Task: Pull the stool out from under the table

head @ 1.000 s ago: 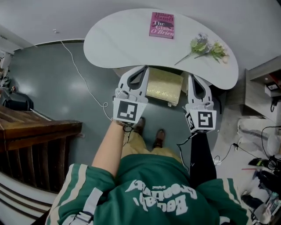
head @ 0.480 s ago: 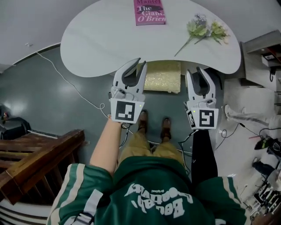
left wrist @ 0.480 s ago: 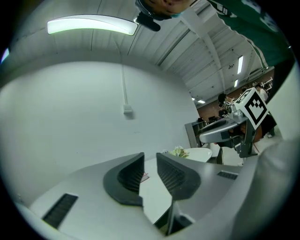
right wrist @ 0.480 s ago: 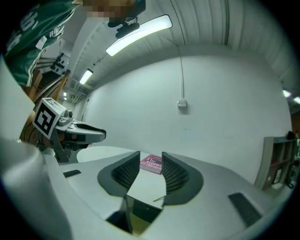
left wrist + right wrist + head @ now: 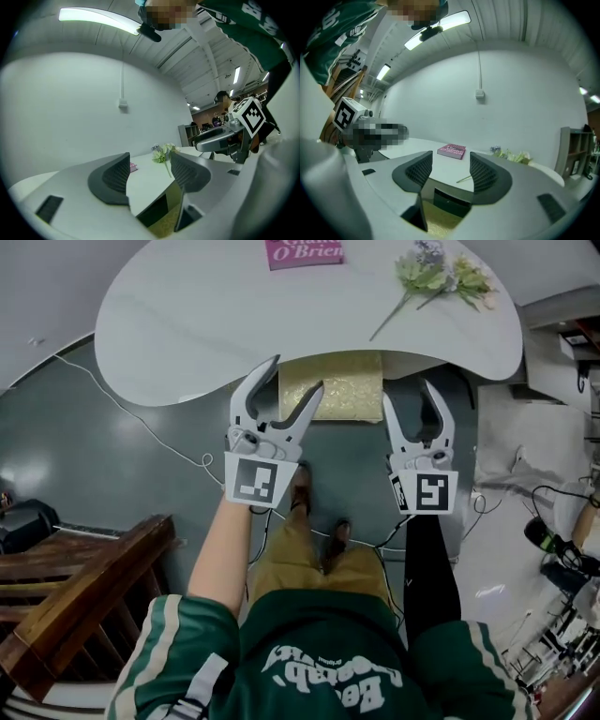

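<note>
A person in a green jersey (image 5: 319,652) stands facing a white, kidney-shaped desk (image 5: 187,324), holding a two-jaw tool in each hand. The view looks steeply down from the person's head.

The stool (image 5: 333,390) has a gold-yellow padded seat. Its far part is tucked beneath the near edge of the desk, and its front part shows in the open, between the two tools.

The left tool (image 5: 295,381) is held out level at the stool's left front corner. Its jaws have just been opening and now stand wide apart, gripping nothing. Its own camera shows the desk edge and a strip of the yellow seat in the gap between its pads. Its right-hand finger lies over the seat's corner in the head view; whether it touches cannot be told.

The right tool (image 5: 410,395) is just beside the stool's right edge, over the grey-green floor (image 5: 141,465). Its jaws have also just been opening and stand wide apart, with nothing held. Its camera shows the desk edge, the dark gap under it, and the seat low down between the pads.

On the desk lie a pink book (image 5: 305,251) at the far side and a spray of flowers (image 5: 436,277) to the right. A white cable (image 5: 141,418) trails across the floor on the left. The person's brown shoes (image 5: 302,486) stand near the stool.
</note>
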The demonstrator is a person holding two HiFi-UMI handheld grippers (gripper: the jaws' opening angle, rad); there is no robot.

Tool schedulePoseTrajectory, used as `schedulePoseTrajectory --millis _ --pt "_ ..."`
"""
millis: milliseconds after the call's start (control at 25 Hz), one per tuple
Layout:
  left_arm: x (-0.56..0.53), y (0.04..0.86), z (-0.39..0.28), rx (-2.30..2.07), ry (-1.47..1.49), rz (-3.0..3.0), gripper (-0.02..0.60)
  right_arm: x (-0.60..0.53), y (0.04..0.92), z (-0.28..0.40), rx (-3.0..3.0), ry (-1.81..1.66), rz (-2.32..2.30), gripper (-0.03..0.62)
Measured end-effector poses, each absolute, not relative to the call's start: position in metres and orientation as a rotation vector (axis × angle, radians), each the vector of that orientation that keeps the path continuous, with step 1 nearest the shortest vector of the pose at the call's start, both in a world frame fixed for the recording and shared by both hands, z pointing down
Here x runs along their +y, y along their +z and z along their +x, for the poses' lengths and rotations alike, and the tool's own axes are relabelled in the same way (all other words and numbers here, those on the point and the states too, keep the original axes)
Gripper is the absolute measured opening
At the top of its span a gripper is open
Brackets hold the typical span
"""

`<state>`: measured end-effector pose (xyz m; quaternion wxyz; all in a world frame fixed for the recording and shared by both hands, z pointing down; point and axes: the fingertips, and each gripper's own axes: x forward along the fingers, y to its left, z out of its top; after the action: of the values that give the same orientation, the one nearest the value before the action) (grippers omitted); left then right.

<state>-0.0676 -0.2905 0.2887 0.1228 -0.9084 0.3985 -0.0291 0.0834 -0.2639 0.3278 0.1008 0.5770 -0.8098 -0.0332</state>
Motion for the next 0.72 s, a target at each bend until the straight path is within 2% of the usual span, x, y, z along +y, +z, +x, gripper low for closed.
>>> schedulePoseTrajectory --millis 720 --pt "-0.219 0.509 -0.057 1.391 -0.176 -2.683 0.293 -0.183 0.559 0.144 -2.403 0.066 1.650 0.298"
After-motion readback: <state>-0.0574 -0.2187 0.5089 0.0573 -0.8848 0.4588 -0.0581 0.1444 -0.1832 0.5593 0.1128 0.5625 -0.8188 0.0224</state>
